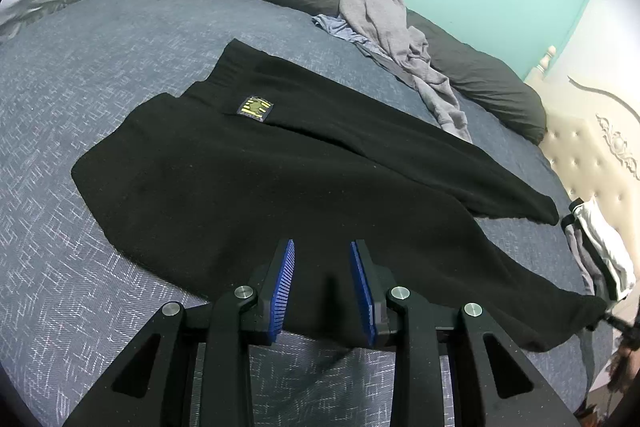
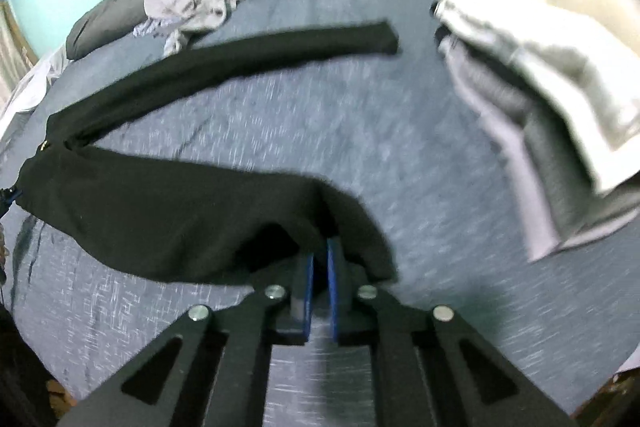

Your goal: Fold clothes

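Right gripper [image 2: 320,259] jaws clamped on black trousers' [image 1: 260,167] cuff; left gripper [image 1: 322,259] jaws apart astride fabric. A thin pinch could slip.

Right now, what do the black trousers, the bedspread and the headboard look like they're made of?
Black trousers: looks like soft matte fleece or brushed knit; no sheen, lint specks, a ribbed waistband with a sewn patch.
Bedspread: woven blue-grey cloth, judging by pale crosshatch threads; the fibre is unclear.
Headboard: seemingly cream padded upholstery, possibly faux leather; button tufting and a slight gloss.
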`<state>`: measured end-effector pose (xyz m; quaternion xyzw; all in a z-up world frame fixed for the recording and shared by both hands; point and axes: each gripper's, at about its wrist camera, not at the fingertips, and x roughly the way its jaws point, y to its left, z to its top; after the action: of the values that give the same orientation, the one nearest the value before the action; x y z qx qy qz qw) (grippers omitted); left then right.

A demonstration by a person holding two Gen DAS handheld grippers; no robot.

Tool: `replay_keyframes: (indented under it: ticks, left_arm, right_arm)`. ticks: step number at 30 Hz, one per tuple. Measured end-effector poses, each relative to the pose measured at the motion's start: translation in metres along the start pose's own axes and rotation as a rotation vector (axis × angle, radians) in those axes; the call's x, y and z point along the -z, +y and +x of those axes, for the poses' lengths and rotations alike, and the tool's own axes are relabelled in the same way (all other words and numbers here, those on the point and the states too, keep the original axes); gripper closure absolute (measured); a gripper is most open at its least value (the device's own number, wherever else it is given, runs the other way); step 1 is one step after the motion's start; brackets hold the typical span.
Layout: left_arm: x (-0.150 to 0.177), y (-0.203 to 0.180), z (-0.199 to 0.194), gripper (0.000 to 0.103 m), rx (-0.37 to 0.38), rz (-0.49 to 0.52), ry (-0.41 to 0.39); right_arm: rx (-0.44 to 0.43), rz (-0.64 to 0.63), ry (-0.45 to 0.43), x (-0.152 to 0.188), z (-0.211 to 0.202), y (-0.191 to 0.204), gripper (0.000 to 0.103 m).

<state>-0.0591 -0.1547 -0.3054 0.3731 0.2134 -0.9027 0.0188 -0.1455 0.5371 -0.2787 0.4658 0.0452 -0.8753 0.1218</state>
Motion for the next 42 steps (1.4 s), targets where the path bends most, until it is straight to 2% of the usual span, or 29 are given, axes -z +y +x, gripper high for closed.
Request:
replay_keyframes:
  ticks: [3, 5, 9, 13, 17, 19, 20, 21, 22, 25, 28, 31, 32, 34, 35, 36, 37, 38, 42]
  left_arm:
    - [0.0, 0.001, -0.001, 0.071, 0.002, -0.004, -0.002]
    - [-0.001, 0.002, -0.001, 0.071, -0.001, -0.006, -0.004]
    - [-0.002, 0.004, -0.002, 0.071, 0.0, -0.011, -0.009]
    - [-0.002, 0.005, -0.003, 0.071, -0.001, -0.006, -0.007]
    - [-0.002, 0.004, -0.002, 0.071, -0.002, -0.005, -0.008]
    - [-0.001, 0.003, -0.002, 0.071, 0.0, -0.003, -0.008]
    - [-0.001, 0.002, -0.002, 0.071, 0.0, -0.001, -0.008]
    - [-0.001, 0.001, -0.002, 0.071, 0.001, 0.001, -0.008]
    - [-0.001, 0.0, -0.002, 0.071, 0.002, 0.004, -0.008]
    - [-0.001, -0.004, -0.003, 0.071, 0.001, 0.013, -0.008]
    - [-0.001, -0.004, -0.002, 0.071, -0.003, 0.018, -0.009]
    - [-0.001, -0.004, -0.001, 0.071, -0.004, 0.019, -0.008]
    - [-0.001, -0.004, -0.001, 0.071, -0.004, 0.021, -0.008]
    - [-0.002, -0.005, 0.0, 0.071, -0.004, 0.025, -0.006]
    - [-0.002, -0.005, 0.0, 0.071, -0.004, 0.026, -0.006]
    - [-0.002, -0.006, 0.0, 0.071, -0.003, 0.027, -0.006]
    - [-0.002, -0.006, 0.0, 0.071, -0.003, 0.029, -0.005]
    - [-0.002, -0.007, 0.0, 0.071, -0.002, 0.03, -0.005]
    - [-0.003, -0.009, 0.0, 0.071, -0.001, 0.035, -0.008]
  right_arm:
    - [0.051, -0.068, -0.018, -0.007, -0.021, -0.007, 0.098]
    - [0.074, -0.113, 0.003, -0.005, -0.026, -0.011, 0.098]
    - [0.053, -0.165, 0.146, 0.014, -0.01, -0.015, 0.098]
    - [-0.027, -0.112, 0.227, 0.033, -0.002, -0.02, 0.093]
    - [-0.114, -0.072, 0.181, 0.039, -0.017, -0.026, 0.078]
    - [-0.145, -0.006, 0.11, 0.034, -0.028, -0.038, 0.07]
    - [-0.144, 0.022, 0.088, 0.032, -0.029, -0.042, 0.06]
    - [-0.138, 0.054, 0.07, 0.029, -0.029, -0.047, 0.044]
    - [-0.132, 0.081, 0.058, 0.025, -0.028, -0.051, 0.039]
    - [-0.108, 0.139, 0.063, 0.015, -0.014, -0.056, 0.036]
    - [-0.06, 0.181, 0.103, 0.009, 0.006, -0.06, 0.034]
    - [-0.056, 0.216, 0.161, 0.011, 0.028, -0.061, 0.034]
    - [-0.059, 0.222, 0.168, 0.012, 0.033, -0.061, 0.034]
    - [-0.075, 0.228, 0.171, 0.015, 0.04, -0.061, 0.047]
    - [-0.078, 0.223, 0.166, 0.016, 0.039, -0.059, 0.064]
    - [-0.079, 0.216, 0.161, 0.016, 0.037, -0.058, 0.074]
    - [-0.075, 0.202, 0.151, 0.015, 0.032, -0.056, 0.08]
    - [-0.065, 0.181, 0.13, 0.011, 0.027, -0.053, 0.092]
    - [-0.02, 0.127, 0.03, -0.007, -0.002, -0.05, 0.098]
